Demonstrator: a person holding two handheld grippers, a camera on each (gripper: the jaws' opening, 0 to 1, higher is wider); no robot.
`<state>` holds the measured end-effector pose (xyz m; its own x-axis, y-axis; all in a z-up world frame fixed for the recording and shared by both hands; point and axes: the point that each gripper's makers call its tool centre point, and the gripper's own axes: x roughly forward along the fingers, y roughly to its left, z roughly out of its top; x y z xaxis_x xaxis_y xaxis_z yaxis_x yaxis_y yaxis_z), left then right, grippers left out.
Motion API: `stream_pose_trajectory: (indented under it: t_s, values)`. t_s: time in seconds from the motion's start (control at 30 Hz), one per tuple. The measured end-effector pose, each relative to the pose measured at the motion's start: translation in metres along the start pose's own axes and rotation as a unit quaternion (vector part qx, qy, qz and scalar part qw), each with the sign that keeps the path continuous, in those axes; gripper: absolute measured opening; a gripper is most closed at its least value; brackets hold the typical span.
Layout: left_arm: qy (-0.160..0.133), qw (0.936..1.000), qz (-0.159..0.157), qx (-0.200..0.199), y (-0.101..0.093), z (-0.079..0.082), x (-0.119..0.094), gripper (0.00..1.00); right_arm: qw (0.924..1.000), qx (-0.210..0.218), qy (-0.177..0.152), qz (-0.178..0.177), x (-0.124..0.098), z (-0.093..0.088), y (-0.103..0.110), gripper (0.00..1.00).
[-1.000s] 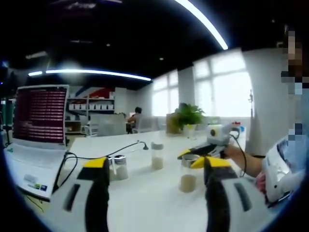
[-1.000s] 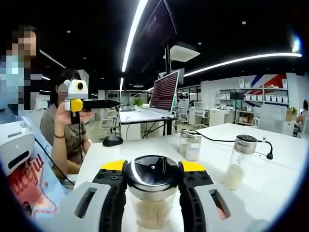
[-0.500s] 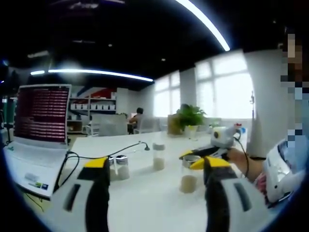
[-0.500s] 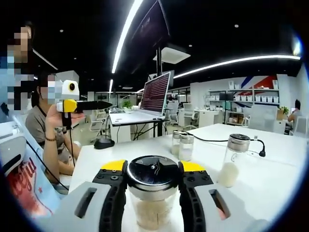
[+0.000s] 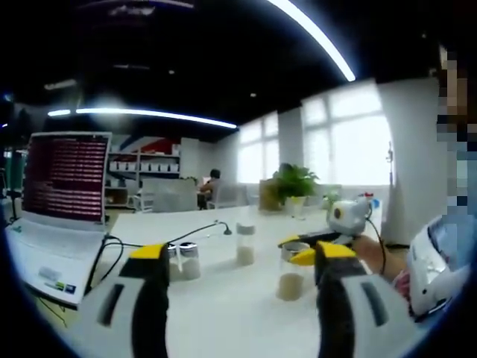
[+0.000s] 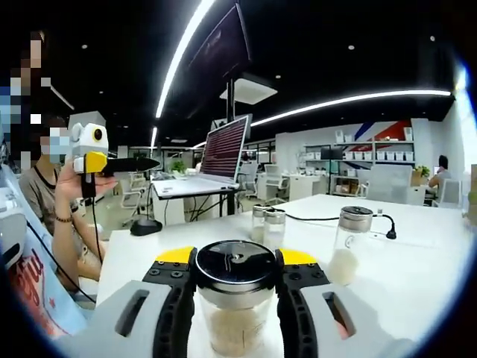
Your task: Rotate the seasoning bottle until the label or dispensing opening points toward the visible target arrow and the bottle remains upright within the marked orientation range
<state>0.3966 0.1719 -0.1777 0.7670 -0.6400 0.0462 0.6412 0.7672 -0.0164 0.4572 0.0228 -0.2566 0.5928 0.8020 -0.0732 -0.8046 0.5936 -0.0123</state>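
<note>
My right gripper [image 6: 235,258] is shut on the seasoning bottle [image 6: 235,324], a clear glass jar of pale granules with a black lid, standing upright on the white table [image 6: 417,283]. In the left gripper view the same bottle [image 5: 290,277] stands right of centre, with the right gripper [image 5: 311,248] clamped at its lid and a hand behind it. My left gripper [image 5: 238,257] hovers over the table, open, with nothing between its jaws. A person's hand holds that left gripper [image 6: 123,163] up at the left of the right gripper view.
A taller glass shaker [image 6: 345,247] [image 5: 244,245] and two small shakers [image 6: 266,224] [image 5: 183,260] stand further along the table, with a black cable beside them. An open laptop [image 5: 59,195] sits at the left, a mouse [image 6: 144,226] near the edge, and a potted plant [image 5: 294,182] at the back.
The background in the right gripper view has slid left, so that gripper has turned with the bottle in its grip. In the left gripper view its body has swung slightly right.
</note>
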Motion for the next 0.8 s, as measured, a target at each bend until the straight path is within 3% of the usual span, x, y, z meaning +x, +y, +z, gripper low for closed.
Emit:
stream_pose_trajectory:
  t_s: [0.8]
  values:
    - [0.006,1.0000,-0.003,-0.002,-0.0009,-0.0033,0.0014,0.84,0.9961,0.007,-0.020,-0.086,-0.0021,-0.0017,-0.0055,0.41]
